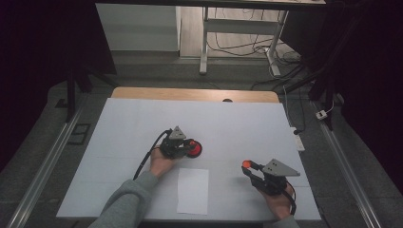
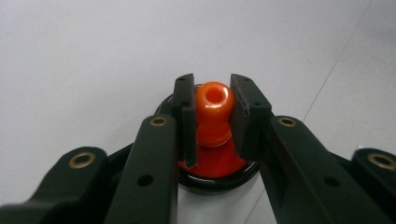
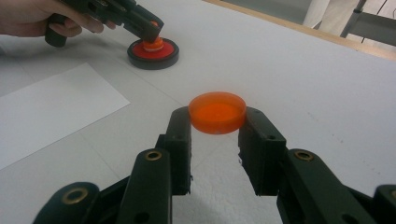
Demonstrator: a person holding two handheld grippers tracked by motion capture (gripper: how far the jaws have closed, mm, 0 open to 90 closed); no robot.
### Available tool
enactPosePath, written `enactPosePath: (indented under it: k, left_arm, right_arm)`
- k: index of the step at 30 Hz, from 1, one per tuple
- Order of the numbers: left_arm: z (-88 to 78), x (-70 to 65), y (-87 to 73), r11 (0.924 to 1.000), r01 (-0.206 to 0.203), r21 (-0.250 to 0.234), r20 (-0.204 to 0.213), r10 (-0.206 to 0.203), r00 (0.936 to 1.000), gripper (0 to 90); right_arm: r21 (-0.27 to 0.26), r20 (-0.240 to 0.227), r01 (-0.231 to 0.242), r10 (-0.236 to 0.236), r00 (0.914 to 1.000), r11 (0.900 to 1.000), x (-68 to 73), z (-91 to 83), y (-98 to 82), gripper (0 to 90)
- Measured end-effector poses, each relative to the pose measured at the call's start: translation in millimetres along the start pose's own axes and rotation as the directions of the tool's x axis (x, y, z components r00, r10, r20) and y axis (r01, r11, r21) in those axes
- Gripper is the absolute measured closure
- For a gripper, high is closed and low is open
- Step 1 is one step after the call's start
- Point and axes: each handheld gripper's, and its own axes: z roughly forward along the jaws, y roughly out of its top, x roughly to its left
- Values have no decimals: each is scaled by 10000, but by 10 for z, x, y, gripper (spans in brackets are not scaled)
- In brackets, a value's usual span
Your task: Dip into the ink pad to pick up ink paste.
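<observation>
A round black base (image 2: 219,179) with a red inside rests on the white table, and an orange knob (image 2: 214,105) with a hole in its top stands upright in its middle. My left gripper (image 2: 212,95) is shut on that knob, one pad on each side. In the high view the left gripper (image 1: 189,145) sits over the base (image 1: 196,151) at mid-table. My right gripper (image 3: 217,120) is shut on a flat round orange disc (image 3: 217,112), gripped by its edge just above the table. From above, the right gripper (image 1: 248,166) and its disc (image 1: 246,164) are at the near right.
A white sheet of paper (image 1: 193,190) lies near the front edge between the two hands. The white table cover (image 1: 237,123) ends in a wooden strip (image 1: 190,93) at the back. Desk legs and cables stand on the floor beyond.
</observation>
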Motion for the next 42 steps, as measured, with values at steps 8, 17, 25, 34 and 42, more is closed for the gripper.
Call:
enactPosePath:
  k: [8,17,25,34,42]
  left_arm:
    - [1,9,-3,10000,32,-8,42,-32,10000,733]
    - [2,-5,-4,10000,-46,-29,-39,45,10000,732]
    - [3,-1,-5,10000,-42,-59,-19,42,10000,731]
    - [-146,14,89,9939,213,-1080,427,-168,9989,729]
    - [-276,-18,171,9902,187,-1381,706,-90,9975,728]
  right_arm:
    - [-23,1,-44,44,10000,10000,-2,-8,1,646]
    - [-22,0,-14,14,10000,10000,0,-9,5,646]
    - [-37,-9,17,-17,10000,10000,1,-8,6,646]
    - [-41,-19,-19,19,10000,10000,-15,-12,5,645]
    - [-98,4,25,-25,10000,9999,-10,-20,14,646]
